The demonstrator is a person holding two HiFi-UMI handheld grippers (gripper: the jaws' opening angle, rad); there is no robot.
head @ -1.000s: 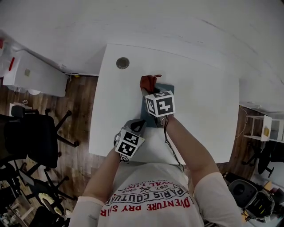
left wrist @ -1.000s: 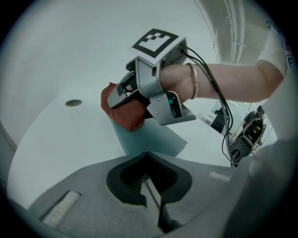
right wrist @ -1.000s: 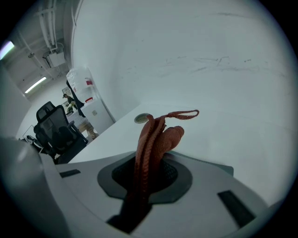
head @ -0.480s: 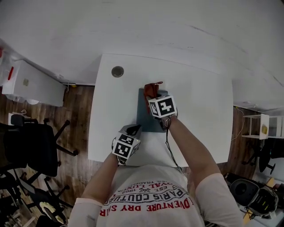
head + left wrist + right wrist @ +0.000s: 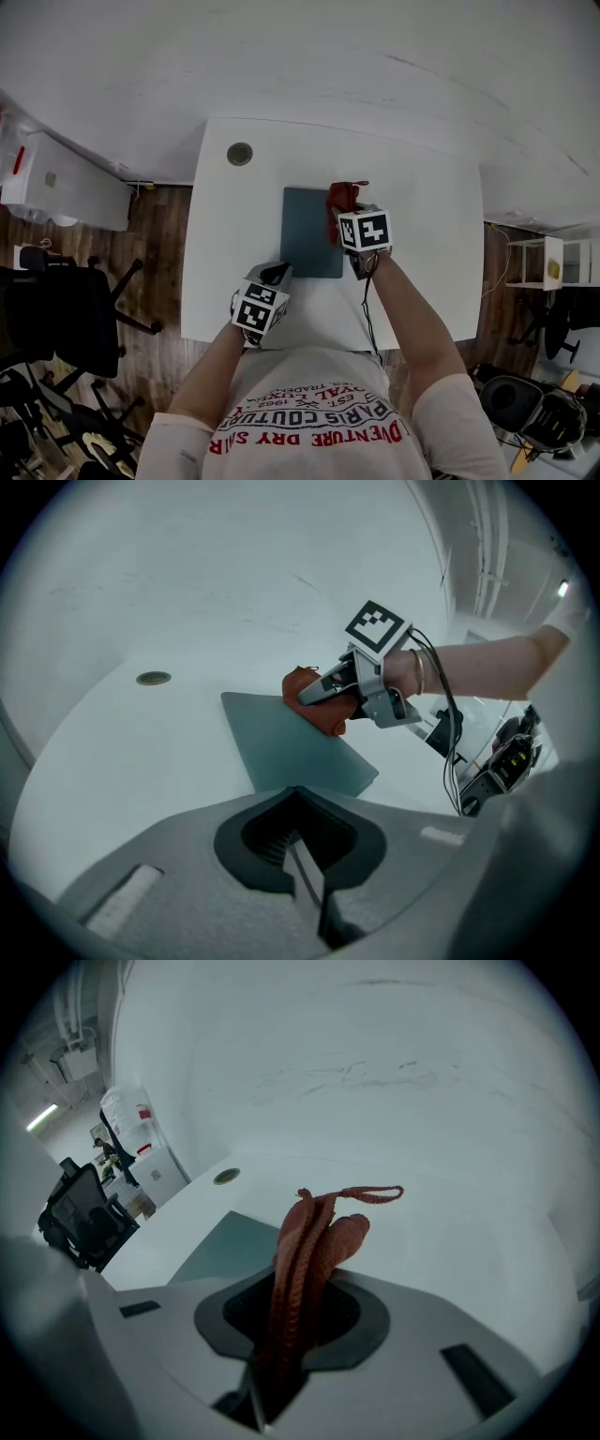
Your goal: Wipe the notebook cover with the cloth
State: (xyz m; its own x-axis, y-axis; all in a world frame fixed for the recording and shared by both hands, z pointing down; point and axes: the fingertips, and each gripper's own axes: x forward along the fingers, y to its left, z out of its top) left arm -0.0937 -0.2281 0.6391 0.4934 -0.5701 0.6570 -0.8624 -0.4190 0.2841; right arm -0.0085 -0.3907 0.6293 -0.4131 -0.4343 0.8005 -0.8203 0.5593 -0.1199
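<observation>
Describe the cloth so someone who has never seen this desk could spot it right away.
On the white table, find the dark teal notebook lying flat near the middle. At its far right corner, the right gripper is shut on a bunched cloth. The cloth is the only reddish-brown thing on the table.

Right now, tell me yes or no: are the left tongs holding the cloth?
No, the left tongs are shut with nothing between them, while the red cloth is clamped in the right tongs.
</observation>
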